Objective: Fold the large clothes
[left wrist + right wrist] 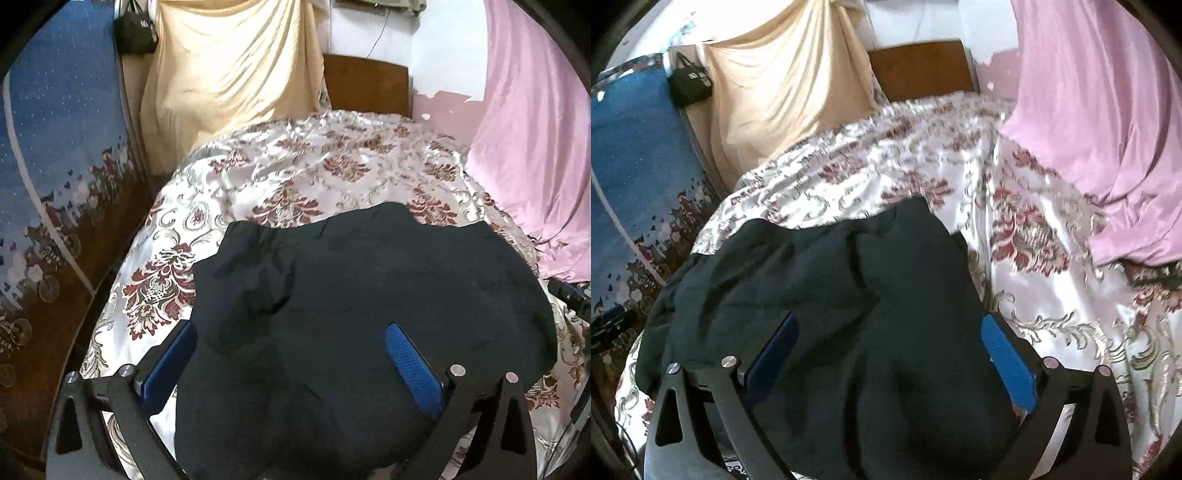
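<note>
A large dark garment (369,295) lies bunched in a rumpled heap on the floral bedspread (295,166). My left gripper (291,328) hovers over its near left part, jaws wide apart, blue pads (410,365) clear of the cloth. The right wrist view shows the same dark garment (831,295) on the bedspread (1052,295). My right gripper (890,325) stands open above its near right edge, with nothing pinched between the blue pads (1008,365). The other gripper's black tip (569,295) peeks in at the right edge of the left wrist view.
A beige cloth (229,66) hangs at the head of the bed beside a wooden headboard (365,85). A pink sheet (535,147) drapes down on the right. A blue patterned panel (62,147) and a small black bag (135,31) stand on the left.
</note>
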`<state>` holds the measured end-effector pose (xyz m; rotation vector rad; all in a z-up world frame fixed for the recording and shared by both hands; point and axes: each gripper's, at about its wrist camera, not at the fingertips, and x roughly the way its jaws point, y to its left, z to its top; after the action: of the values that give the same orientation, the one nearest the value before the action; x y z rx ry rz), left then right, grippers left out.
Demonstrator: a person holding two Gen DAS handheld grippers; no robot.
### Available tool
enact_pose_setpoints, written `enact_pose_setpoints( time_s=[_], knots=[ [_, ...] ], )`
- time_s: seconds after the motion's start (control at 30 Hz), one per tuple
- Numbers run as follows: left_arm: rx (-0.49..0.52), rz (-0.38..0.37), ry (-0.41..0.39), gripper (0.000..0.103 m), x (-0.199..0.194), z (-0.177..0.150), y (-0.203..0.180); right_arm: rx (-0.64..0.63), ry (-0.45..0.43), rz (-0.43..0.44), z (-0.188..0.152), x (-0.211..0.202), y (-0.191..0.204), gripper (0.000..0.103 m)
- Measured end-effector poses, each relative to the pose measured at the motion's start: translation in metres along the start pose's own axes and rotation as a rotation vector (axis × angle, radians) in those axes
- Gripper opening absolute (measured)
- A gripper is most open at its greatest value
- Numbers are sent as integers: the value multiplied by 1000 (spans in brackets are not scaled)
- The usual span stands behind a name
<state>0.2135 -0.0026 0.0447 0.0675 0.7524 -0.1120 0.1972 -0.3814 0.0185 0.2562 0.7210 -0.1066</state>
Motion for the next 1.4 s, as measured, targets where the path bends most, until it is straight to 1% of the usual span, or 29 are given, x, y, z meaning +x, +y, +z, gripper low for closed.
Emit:
enact_pose_setpoints(
  time_s=[0.2, 0.27, 0.4, 0.53, 0.7, 0.8, 0.9, 1.03, 1.23, 1.4],
  knots=[
    [-14, -16, -98, 103, -35, -9, -15, -66, -98, 5, -3, -37, 23, 98],
    [-16, -21, -139, 103, -48, -13, -19, -78, -130, 11, -7, -51, 30, 99],
    [-24, -25, -193, 103, -69, -22, -25, -87, -177, 24, -17, -71, 40, 100],
    [-38, -38, -220, 103, -81, -31, -26, -92, -217, 38, -27, -91, 50, 100],
    [-52, -29, -255, 103, -93, -41, -28, -124, -268, 44, -38, -112, 63, 100],
    [-47, -32, -273, 103, -99, -47, -30, -146, -289, 41, -44, -121, 70, 100],
    [-38, -14, -302, 103, -105, -54, -30, -159, -310, 47, -52, -131, 78, 100],
    [-52, -12, -317, 103, -113, -63, -27, -178, -343, 40, -63, -147, 88, 100],
    [-45, -2, -338, 103, -125, -75, -27, -188, -383, 42, -76, -168, 98, 100],
    [-32, 1, -379, 103, -142, -84, -31, -195, -415, 54, -86, -183, 108, 100]
  ],
)
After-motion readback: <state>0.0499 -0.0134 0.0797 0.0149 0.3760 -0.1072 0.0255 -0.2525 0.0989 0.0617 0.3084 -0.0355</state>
